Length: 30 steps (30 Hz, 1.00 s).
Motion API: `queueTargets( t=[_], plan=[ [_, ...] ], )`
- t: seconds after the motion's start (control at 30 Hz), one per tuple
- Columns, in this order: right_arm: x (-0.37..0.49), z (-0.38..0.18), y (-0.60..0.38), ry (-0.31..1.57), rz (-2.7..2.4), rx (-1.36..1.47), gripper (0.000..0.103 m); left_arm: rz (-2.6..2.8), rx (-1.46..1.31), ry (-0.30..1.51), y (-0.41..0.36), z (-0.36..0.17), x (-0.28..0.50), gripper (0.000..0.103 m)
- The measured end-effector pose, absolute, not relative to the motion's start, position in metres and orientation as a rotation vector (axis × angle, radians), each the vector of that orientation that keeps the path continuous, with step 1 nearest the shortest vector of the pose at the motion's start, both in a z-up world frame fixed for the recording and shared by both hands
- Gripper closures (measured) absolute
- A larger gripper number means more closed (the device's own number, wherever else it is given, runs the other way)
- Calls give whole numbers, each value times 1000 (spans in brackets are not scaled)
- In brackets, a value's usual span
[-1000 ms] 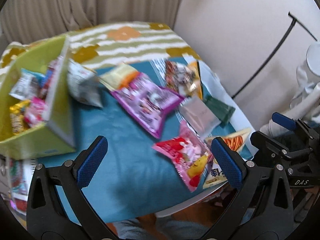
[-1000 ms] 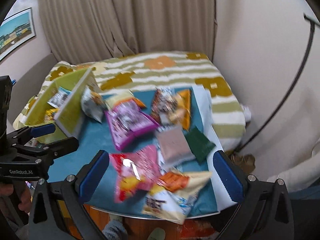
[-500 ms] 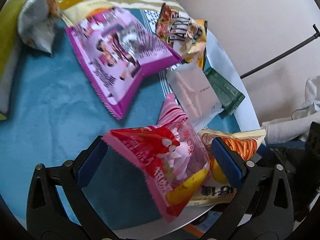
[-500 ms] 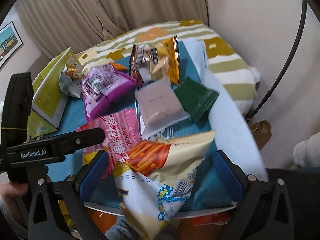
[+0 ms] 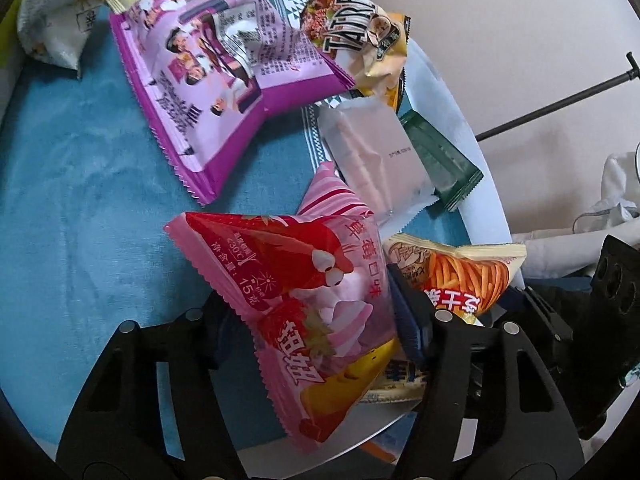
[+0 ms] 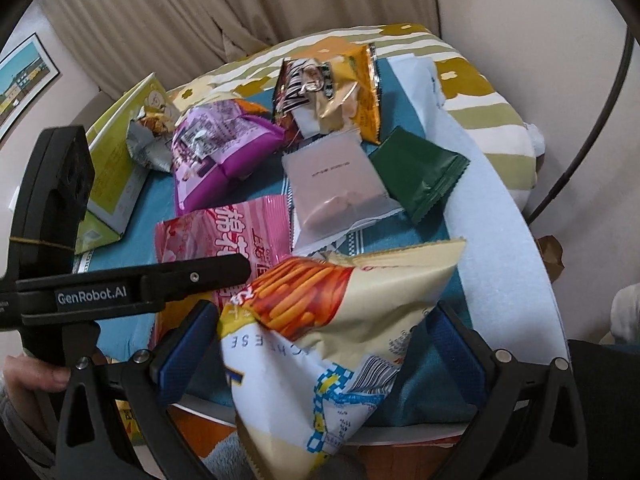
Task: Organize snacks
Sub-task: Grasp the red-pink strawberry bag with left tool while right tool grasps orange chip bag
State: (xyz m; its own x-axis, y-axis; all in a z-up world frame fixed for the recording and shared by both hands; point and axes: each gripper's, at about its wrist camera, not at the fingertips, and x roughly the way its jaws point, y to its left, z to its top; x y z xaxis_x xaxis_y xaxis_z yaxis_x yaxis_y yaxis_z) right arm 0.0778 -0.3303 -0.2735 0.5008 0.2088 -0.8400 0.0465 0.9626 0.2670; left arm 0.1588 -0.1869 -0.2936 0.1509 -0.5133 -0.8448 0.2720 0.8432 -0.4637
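Observation:
My left gripper [image 5: 316, 320] has its fingers closed in on a pink and red strawberry snack bag [image 5: 304, 292], which sits between the pads. The same bag shows in the right wrist view [image 6: 224, 236]. My right gripper [image 6: 324, 344] straddles a cream cheese-stick bag [image 6: 332, 320] with orange sticks printed on it; its jaws are wide and the pads stand apart from the bag. That bag also shows in the left wrist view [image 5: 460, 272]. A purple bag [image 5: 224, 76], a clear pink pouch [image 5: 376, 160], a dark green packet [image 5: 440, 160] and an orange-brown bag [image 5: 360, 40] lie on the teal cloth [image 5: 80, 184].
A lime green box [image 6: 116, 156] stands at the left with a silver bag [image 6: 148, 144] leaning on it. The round table's white rim [image 6: 508, 240] curves along the right. A striped bedspread [image 6: 472, 80] lies behind, with curtains and a wall beyond.
Both grippers have moved down and in toward the near bags. The left gripper's fingers have closed around the strawberry bag. The right gripper now straddles the cheese-stick bag.

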Motion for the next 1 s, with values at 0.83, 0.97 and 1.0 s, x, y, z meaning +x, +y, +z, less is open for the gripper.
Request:
queueTargets(
  t=[0.83, 0.97, 1.0],
  plan=[
    [76, -242, -317, 1009, 131, 276, 44, -505, -238, 1178, -123, -225, 150, 42],
    [77, -214, -303, 961, 139, 240, 44, -494, -234, 1131, -105, -196, 151, 42],
    [79, -205, -299, 947, 145, 229, 44, -489, -231, 1115, -99, -186, 152, 42]
  ],
)
